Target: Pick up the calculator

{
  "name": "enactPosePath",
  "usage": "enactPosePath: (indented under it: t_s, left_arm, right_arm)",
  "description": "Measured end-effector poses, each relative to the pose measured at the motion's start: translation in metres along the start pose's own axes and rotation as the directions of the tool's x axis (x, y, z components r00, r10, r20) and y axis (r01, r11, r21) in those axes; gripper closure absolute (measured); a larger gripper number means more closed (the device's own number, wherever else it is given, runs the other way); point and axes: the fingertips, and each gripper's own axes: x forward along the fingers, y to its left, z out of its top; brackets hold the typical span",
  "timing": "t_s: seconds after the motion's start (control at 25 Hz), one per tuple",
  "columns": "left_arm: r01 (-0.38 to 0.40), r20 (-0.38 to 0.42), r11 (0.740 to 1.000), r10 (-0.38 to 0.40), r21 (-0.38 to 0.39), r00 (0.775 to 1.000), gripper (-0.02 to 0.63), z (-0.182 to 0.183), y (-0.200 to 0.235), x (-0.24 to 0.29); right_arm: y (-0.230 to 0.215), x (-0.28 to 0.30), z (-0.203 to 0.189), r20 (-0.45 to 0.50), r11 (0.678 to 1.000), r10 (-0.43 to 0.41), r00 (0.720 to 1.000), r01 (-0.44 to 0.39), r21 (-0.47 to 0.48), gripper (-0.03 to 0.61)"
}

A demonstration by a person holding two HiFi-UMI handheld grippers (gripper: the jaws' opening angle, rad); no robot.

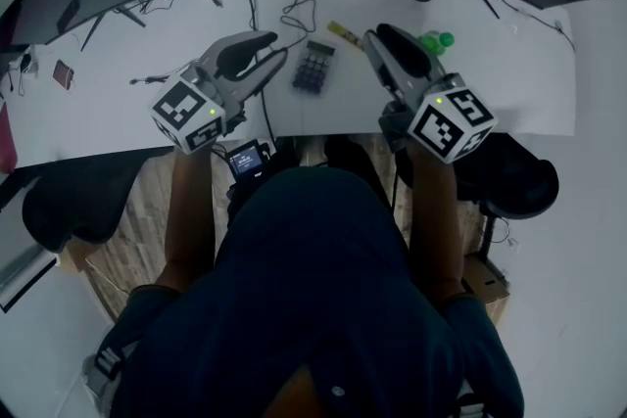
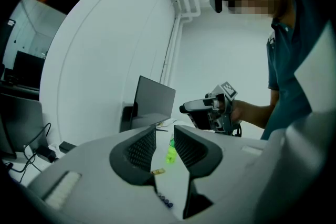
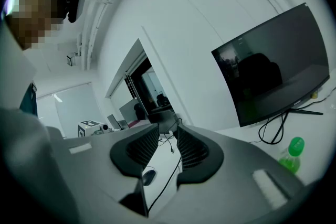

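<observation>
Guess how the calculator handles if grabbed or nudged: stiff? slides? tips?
The calculator looks like a small rigid slab, so probably stiff and light. It lies flat on the smooth white desk, so a nudge would likely slide it rather than tip or roll it. Its low profile may make edge grips slip.

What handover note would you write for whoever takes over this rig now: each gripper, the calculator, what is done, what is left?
Left gripper: shut, empty, left of the calculator in the head view.
Right gripper: shut, empty, right of it.
Calculator: flat on the white desk, untouched.
Done: nothing yet.
Left: open a gripper, grasp the calculator and lift it.
</observation>
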Motion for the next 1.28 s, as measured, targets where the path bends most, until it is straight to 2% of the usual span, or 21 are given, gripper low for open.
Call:
enactPosePath:
  t_s: [0.68, 1.28]
  left_arm:
    - [-0.021, -0.080, 0.998, 0.017, -0.055, 0.997, 0.509, -0.044, 0.018, 0.028]
    - [-0.040, -0.167, 0.993, 0.021, -0.110, 0.986, 0.508, -0.087, 0.039, 0.046]
  right_arm:
    - [-0.054, 0.009, -0.056, -0.092, 0.994, -0.041, 0.995, 0.050, 0.101, 0.482]
    - [-0.086, 0.032, -0.088, -0.144, 0.979, -0.042, 0.989, 0.069, 0.189, 0.482]
